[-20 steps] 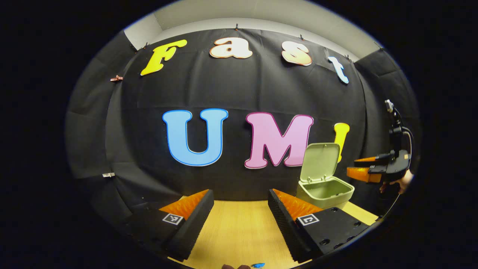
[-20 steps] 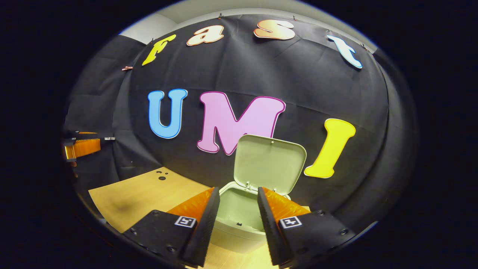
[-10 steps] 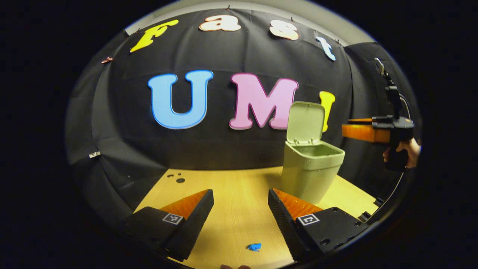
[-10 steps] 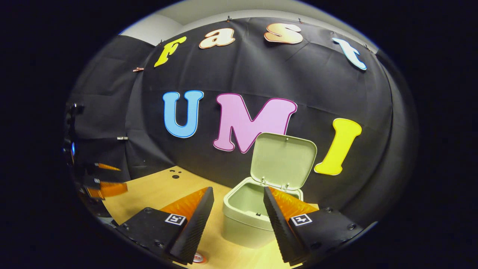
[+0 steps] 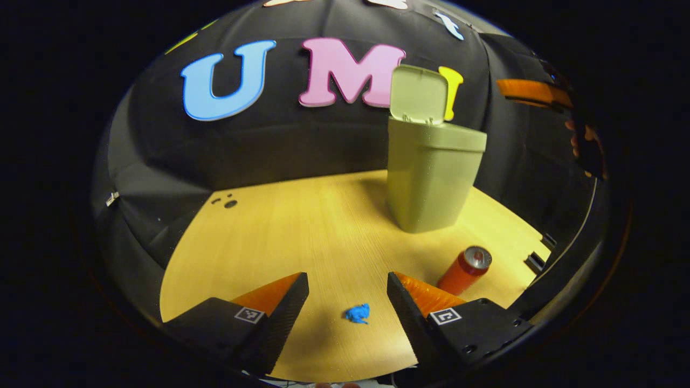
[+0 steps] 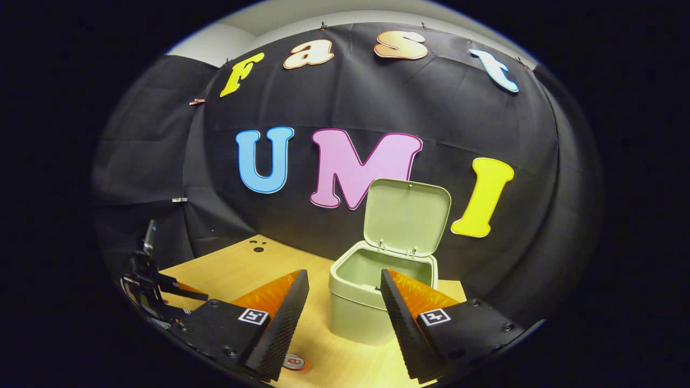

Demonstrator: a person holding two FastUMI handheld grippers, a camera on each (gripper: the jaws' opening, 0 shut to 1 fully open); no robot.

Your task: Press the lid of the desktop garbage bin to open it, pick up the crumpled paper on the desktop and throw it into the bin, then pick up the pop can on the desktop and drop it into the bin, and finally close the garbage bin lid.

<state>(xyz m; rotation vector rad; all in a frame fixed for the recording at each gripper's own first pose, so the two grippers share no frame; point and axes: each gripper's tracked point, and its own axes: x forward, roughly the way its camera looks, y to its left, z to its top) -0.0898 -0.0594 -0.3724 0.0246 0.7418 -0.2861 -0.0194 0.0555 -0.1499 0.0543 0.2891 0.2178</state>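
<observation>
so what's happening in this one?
A person holds a claw in each hand, clearing a wooden desktop into a green bin. The bin's lid is already up. The left claw is open and hangs just above the blue crumpled paper, which lies on the desktop between its fingers, not gripped. The red pop can stands near the bin, untouched. The right claw is open and empty, pointed at the bin.

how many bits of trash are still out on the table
2. A small blue crumpled paper lies on the wooden desktop between the left gripper's open fingers; a red pop can stands near the open green bin. Others may be hidden.
</observation>
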